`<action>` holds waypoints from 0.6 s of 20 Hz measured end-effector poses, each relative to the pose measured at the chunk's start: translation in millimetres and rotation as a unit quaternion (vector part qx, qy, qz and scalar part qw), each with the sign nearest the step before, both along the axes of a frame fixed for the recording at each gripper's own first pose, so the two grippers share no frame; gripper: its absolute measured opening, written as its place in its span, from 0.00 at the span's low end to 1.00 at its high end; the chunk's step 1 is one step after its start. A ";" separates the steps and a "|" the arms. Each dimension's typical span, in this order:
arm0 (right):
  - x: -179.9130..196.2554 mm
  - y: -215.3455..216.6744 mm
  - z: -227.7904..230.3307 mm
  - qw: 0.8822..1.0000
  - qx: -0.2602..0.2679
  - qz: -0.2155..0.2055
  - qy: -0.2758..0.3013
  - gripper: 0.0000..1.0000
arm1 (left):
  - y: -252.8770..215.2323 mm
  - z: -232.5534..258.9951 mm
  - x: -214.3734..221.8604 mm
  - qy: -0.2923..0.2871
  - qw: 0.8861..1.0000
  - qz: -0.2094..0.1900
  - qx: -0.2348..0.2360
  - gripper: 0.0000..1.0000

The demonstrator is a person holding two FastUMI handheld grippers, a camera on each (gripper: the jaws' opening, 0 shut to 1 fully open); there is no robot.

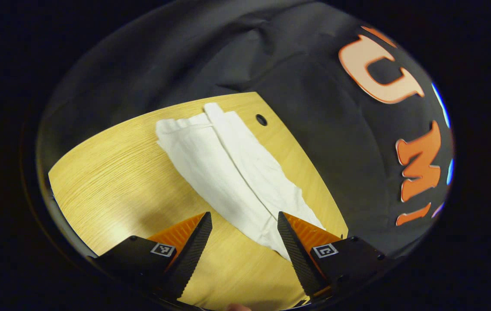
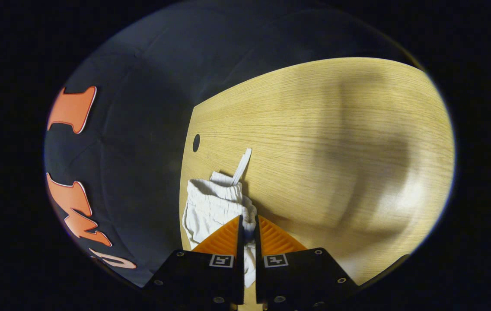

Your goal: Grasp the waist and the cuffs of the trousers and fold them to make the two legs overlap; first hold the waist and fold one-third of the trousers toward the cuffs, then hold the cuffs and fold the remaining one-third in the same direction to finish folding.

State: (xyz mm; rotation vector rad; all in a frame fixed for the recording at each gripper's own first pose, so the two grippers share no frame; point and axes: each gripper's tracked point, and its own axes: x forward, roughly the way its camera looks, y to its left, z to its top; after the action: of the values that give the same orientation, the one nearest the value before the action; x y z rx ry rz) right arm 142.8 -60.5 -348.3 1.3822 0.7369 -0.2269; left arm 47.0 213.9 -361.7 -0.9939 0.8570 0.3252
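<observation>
The desk (image 1: 111,181), light wood grain, is carrying everything, with the black cloth booth wall (image 1: 237,47) hanging right behind its far edge. A small round hole (image 1: 261,119) is sitting in the desk top near that far edge, just beside the trousers. The white trousers (image 1: 228,172) are lying flat on the desk in the left gripper view, the two legs running side by side and touching along a centre line, the far end reaching nearly to the hole and the near end coming down toward the left gripper (image 1: 244,224). Its fingers are standing spread wide, holding nothing, one finger over bare desk, the other sitting at the near corner of the trousers; cannot tell whether it is touching the fabric. In the right gripper view the gathered waist (image 2: 215,198) of the trousers is bunching up near the desk's edge, below the hole, with a white drawstring (image 2: 242,166) trailing away from it across the bare wood. The right gripper (image 2: 247,229) is pinching the waist fabric, fingers pressed nearly together with a fold of white cloth between them.
</observation>
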 end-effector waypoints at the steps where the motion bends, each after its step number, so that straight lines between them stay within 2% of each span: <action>1: -0.9 -0.9 0.8 1.000 -0.001 -0.002 0.003 0.11 | 13.8 -6.5 0.4 0.007 1.000 0.017 -0.007 0.99; 3: -1.5 -2.1 2.4 1.000 -0.005 -0.004 0.005 0.11 | 25.9 -18.9 -0.1 0.010 0.999 0.036 -0.017 0.99; 5: -1.4 -2.1 7.0 1.000 -0.016 0.001 -0.004 0.11 | 28.7 -16.2 -0.9 0.002 0.999 0.037 -0.021 0.99; 12: 8.9 12.7 62.5 0.996 -0.018 0.018 -0.089 0.11 | 14.8 -11.2 17.4 -0.017 1.000 -0.007 -0.010 0.99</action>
State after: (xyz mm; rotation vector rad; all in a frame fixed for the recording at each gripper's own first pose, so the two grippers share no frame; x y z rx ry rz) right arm 151.7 -47.9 -285.8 1.3348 0.6065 -0.0867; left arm 64.3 228.6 -372.9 -1.0087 0.8379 0.2878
